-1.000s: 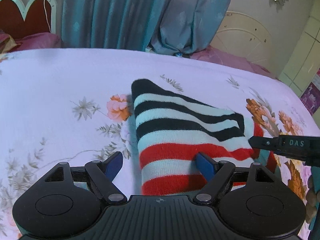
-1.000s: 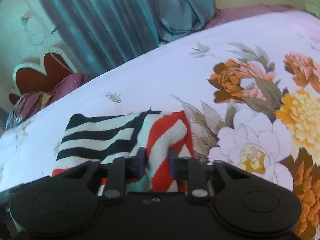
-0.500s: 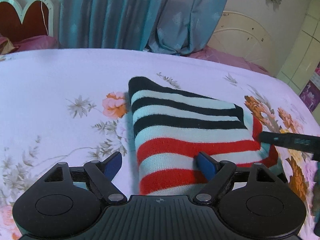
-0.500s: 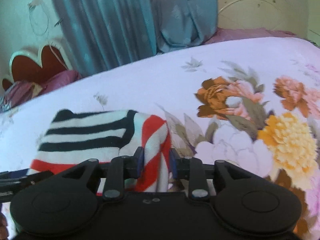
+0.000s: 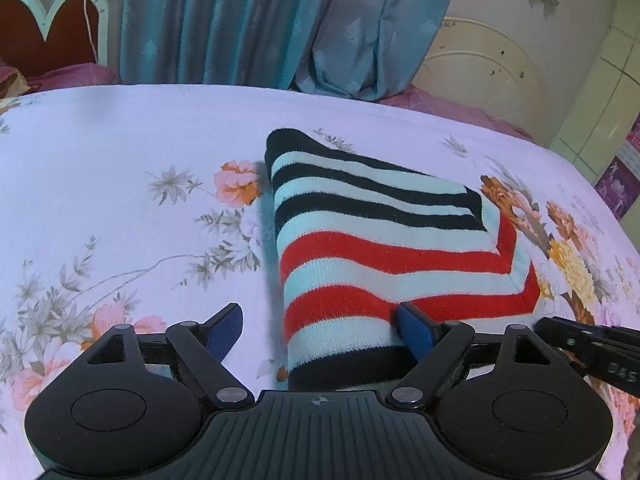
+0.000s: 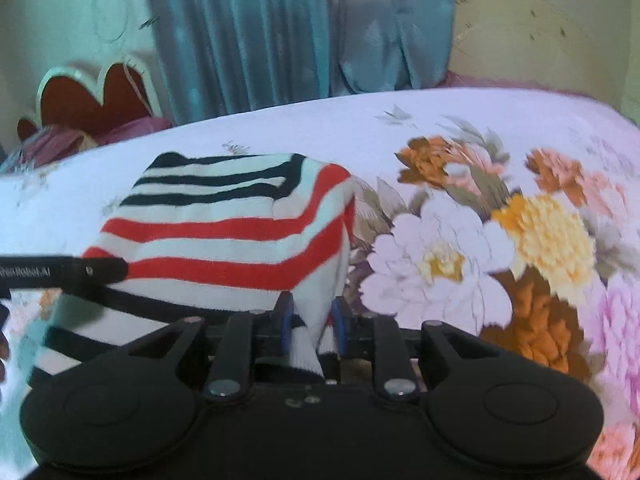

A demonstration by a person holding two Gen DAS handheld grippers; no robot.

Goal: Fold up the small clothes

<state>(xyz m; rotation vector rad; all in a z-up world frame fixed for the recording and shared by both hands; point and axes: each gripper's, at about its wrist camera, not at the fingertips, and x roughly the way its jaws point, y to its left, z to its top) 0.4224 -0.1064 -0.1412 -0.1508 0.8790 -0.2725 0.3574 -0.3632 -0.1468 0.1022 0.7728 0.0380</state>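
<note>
A small knit garment [image 5: 380,232] striped in black, red and pale blue lies folded on the flowered bedsheet [image 5: 120,168]. My left gripper [image 5: 318,316] stands open over its near left corner. One blue pad [image 5: 416,332] rests on the knit and the other pad [image 5: 226,326] is over bare sheet. My right gripper [image 6: 310,312] holds a bunched fold of the garment [image 6: 224,216] at its near right corner. Its jaws are closing with the cloth between the pads. Each gripper shows at the edge of the other's view: right gripper [image 5: 580,340], left gripper [image 6: 80,268].
The bed stretches wide to the left and far side. Teal curtains [image 5: 240,20] hang behind it, a red scalloped headboard [image 5: 48,32] stands at the far left, and a cream round headboard [image 5: 480,68] and cupboards are at the far right.
The right gripper has drawn its corner of the garment toward the near right, and the raised fold has flattened into a neat rectangle. The right view has rolled level. The left gripper stayed open, shifting slightly.
</note>
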